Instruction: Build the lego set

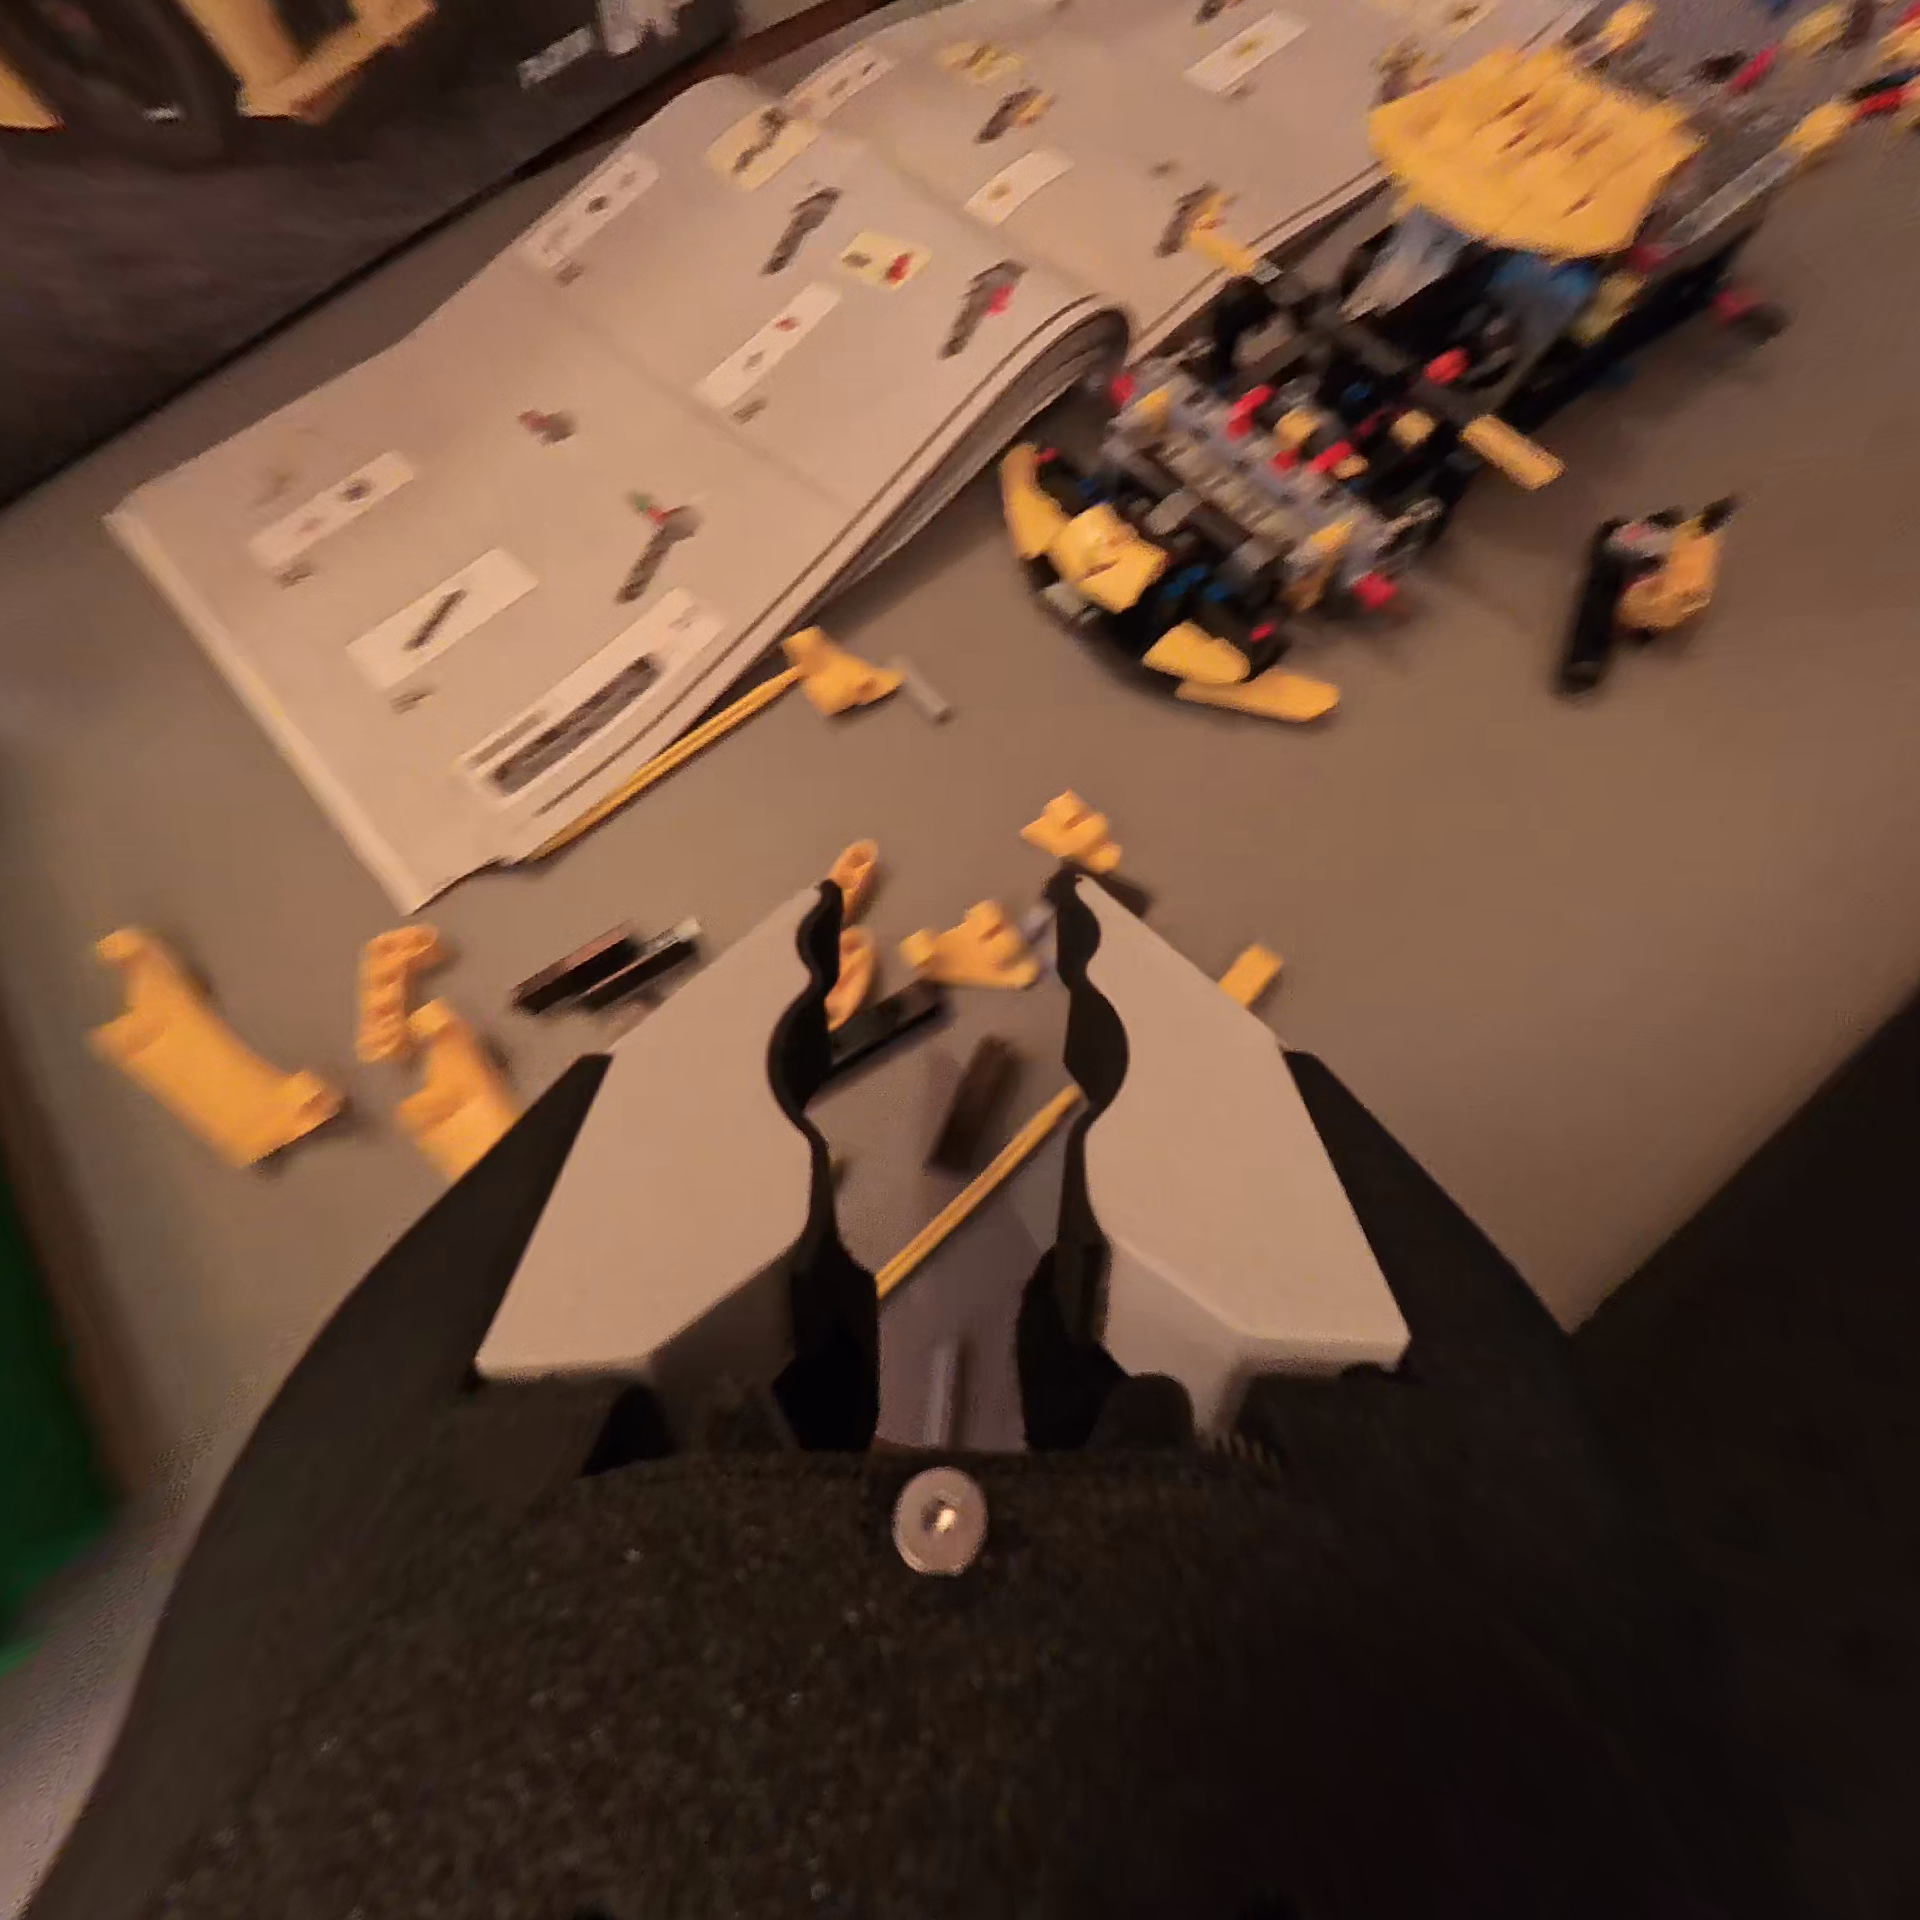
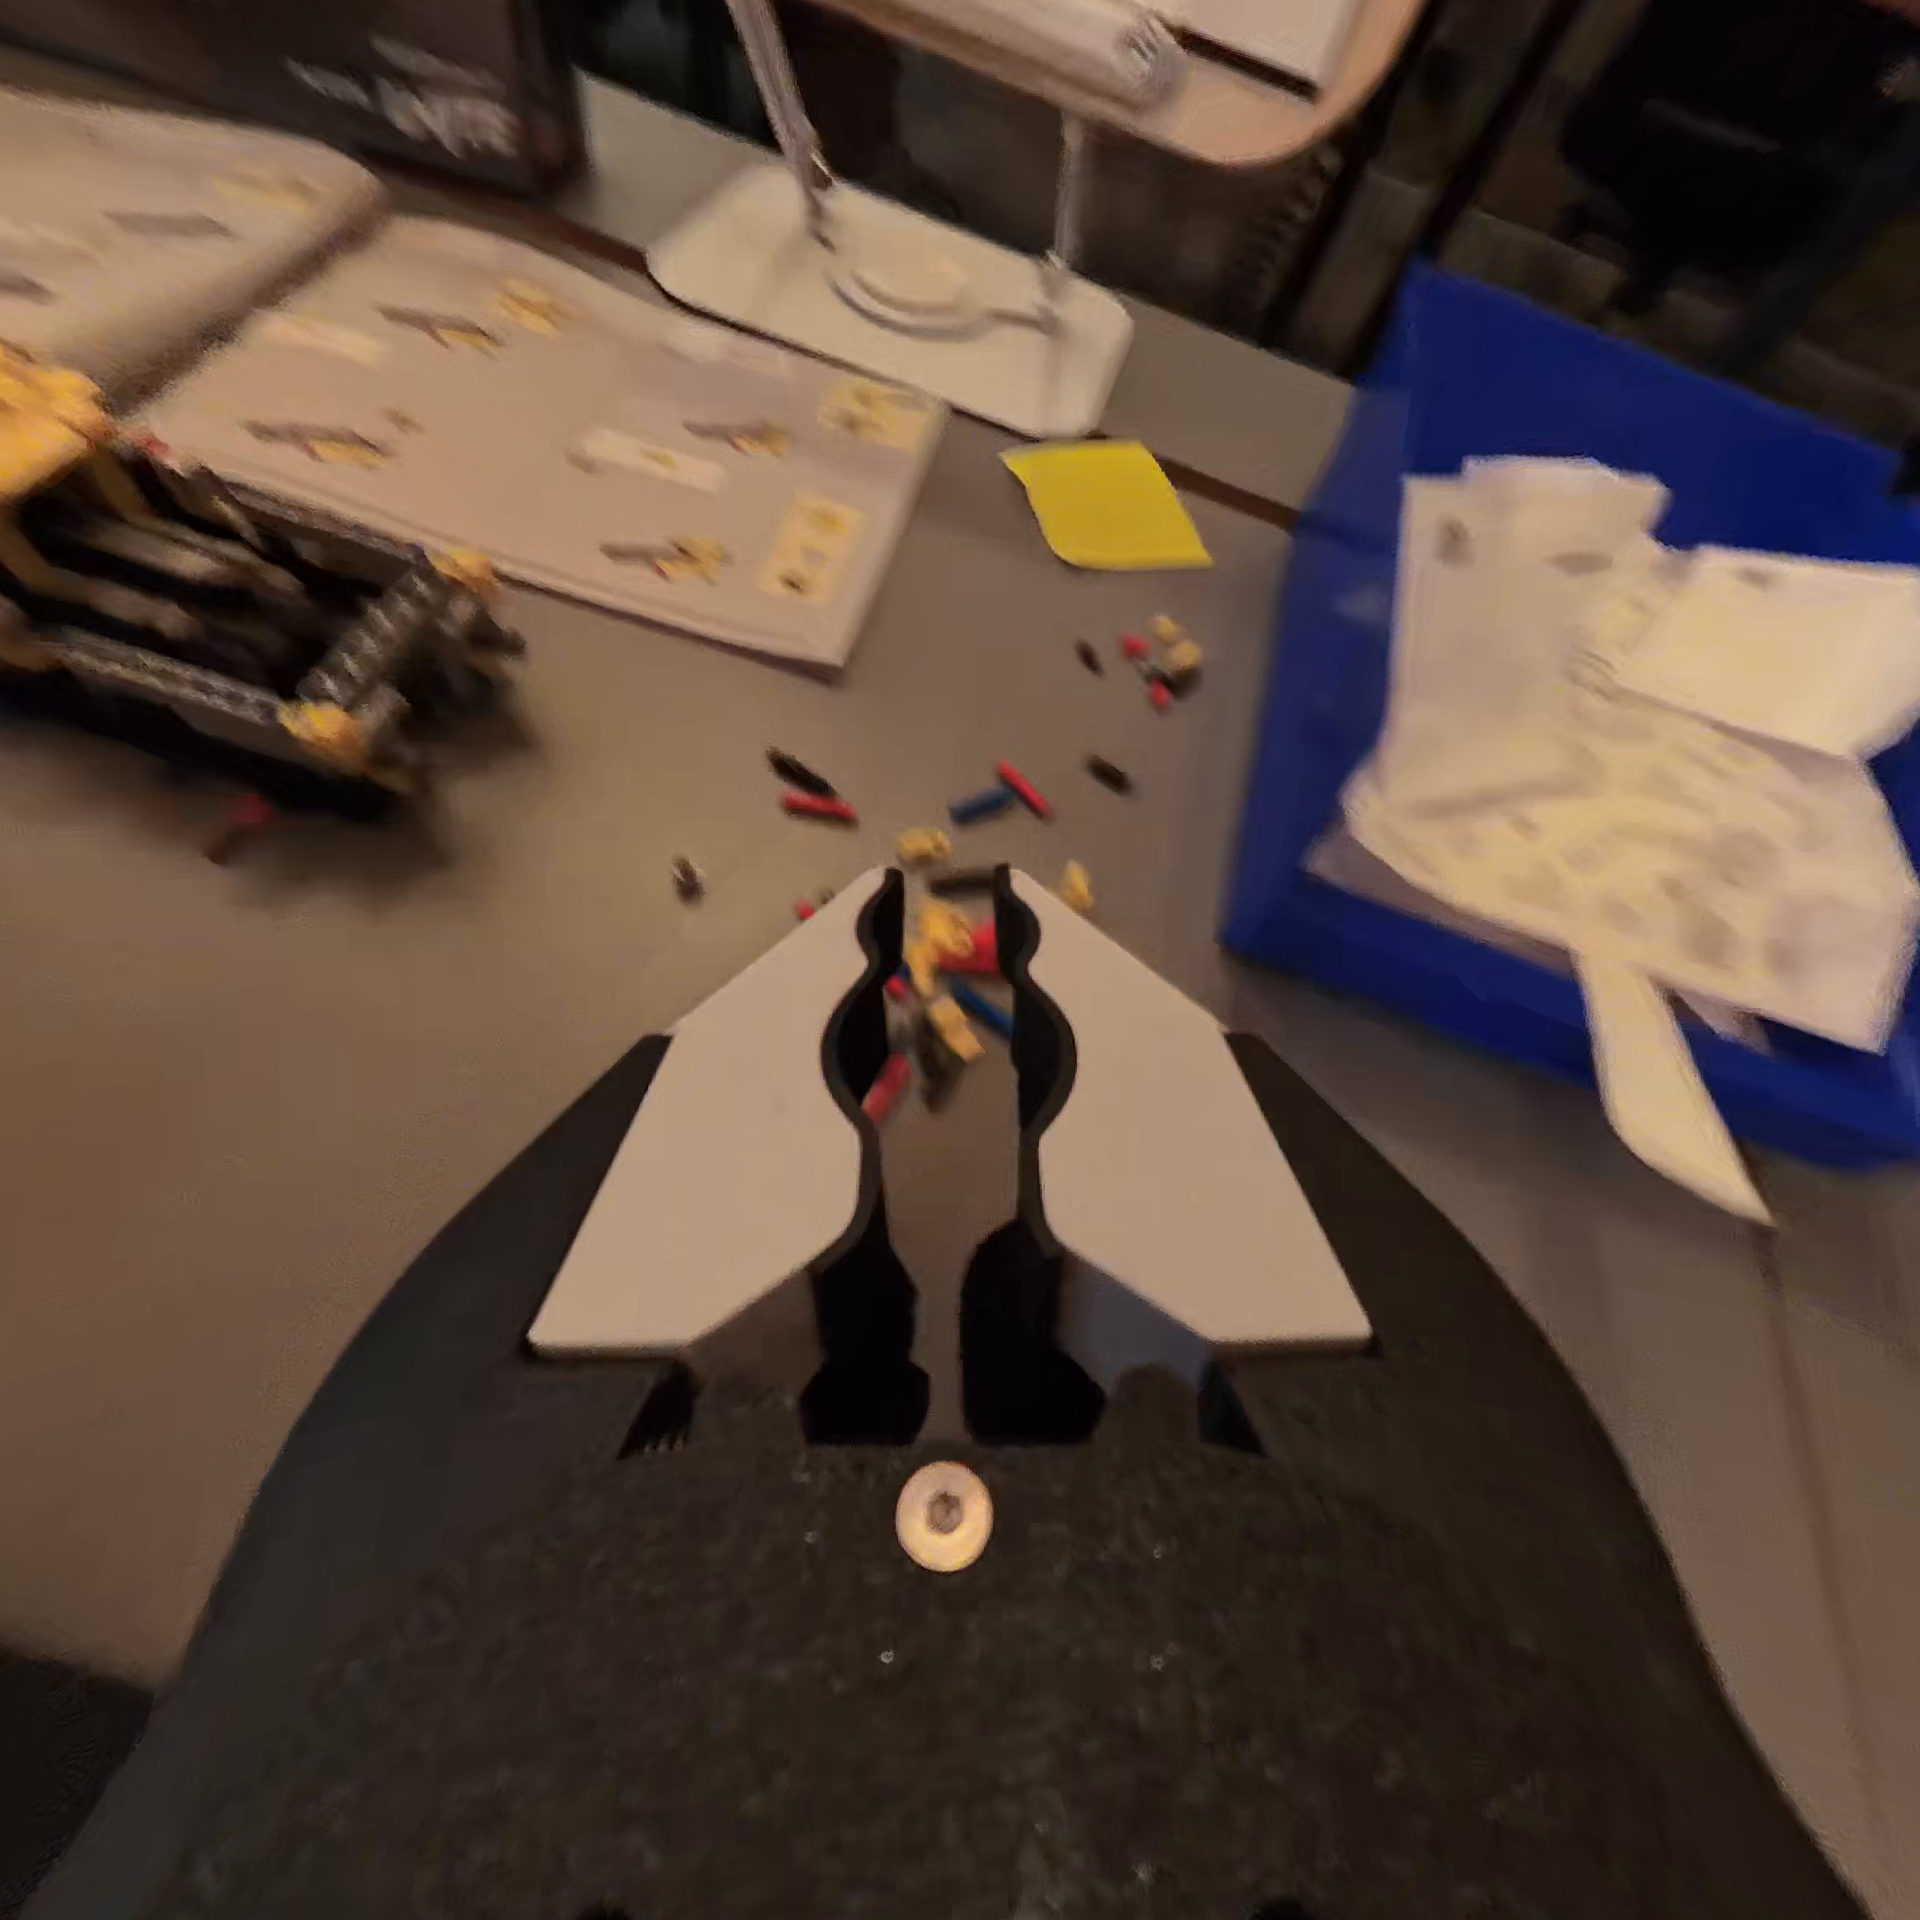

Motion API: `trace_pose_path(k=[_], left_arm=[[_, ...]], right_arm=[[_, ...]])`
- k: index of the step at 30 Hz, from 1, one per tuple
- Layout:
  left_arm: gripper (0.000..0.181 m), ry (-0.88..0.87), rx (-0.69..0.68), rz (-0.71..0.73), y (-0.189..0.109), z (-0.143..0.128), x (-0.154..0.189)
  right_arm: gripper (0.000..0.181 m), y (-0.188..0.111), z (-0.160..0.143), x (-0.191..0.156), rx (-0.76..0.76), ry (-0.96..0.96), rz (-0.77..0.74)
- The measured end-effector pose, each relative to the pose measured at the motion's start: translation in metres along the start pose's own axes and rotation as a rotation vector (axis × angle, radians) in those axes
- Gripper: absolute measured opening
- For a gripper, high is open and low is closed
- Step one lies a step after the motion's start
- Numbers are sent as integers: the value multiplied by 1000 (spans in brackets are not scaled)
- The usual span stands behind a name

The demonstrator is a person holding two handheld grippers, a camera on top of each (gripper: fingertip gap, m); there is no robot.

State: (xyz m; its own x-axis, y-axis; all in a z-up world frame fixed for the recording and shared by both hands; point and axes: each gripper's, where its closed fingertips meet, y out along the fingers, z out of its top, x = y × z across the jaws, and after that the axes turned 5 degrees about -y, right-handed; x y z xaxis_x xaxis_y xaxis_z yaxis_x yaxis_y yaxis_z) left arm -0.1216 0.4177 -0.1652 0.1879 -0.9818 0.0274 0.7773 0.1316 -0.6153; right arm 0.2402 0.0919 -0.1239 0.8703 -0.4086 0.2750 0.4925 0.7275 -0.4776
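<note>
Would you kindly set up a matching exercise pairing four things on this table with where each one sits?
Things
1. instruction booklet
2. blue bin
3. yellow sheet
4. small loose pins

Places
A. holding crumpled white papers, at the table's right
B. lying open beside the part-built model
C. scattered between and ahead of the right gripper fingers
D. flat on the table between the booklet and the bin

Pairs: 1-B, 2-A, 3-D, 4-C
</note>
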Motion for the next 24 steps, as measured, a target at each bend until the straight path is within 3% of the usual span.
trace_pose_path(k=[3, 6, 11, 15, 20, 24], left_arm=[[41, -33, 34, -150, 20, 21, 44], [40, -23, 82, -296, 36, 50, 94], [39, 32, 137, -538, 47, 89, 183], [38, 58, 119, -722, 55, 97, 249], [38, 126, 107, -758, 71, 94, 285], [38, 172, 90, -736, 81, 85, 287]], right_arm=[[20, -27, -42, 15, -155, 25, -28], [22, -37, -68, -2, -217, 73, 23], [23, -27, -74, -30, -209, 79, 132], [23, -7, -70, -31, -234, -9, 190], [23, 1, -82, 1, -289, -12, 187], [24, 9, -72, -24, -249, 132, 339]])
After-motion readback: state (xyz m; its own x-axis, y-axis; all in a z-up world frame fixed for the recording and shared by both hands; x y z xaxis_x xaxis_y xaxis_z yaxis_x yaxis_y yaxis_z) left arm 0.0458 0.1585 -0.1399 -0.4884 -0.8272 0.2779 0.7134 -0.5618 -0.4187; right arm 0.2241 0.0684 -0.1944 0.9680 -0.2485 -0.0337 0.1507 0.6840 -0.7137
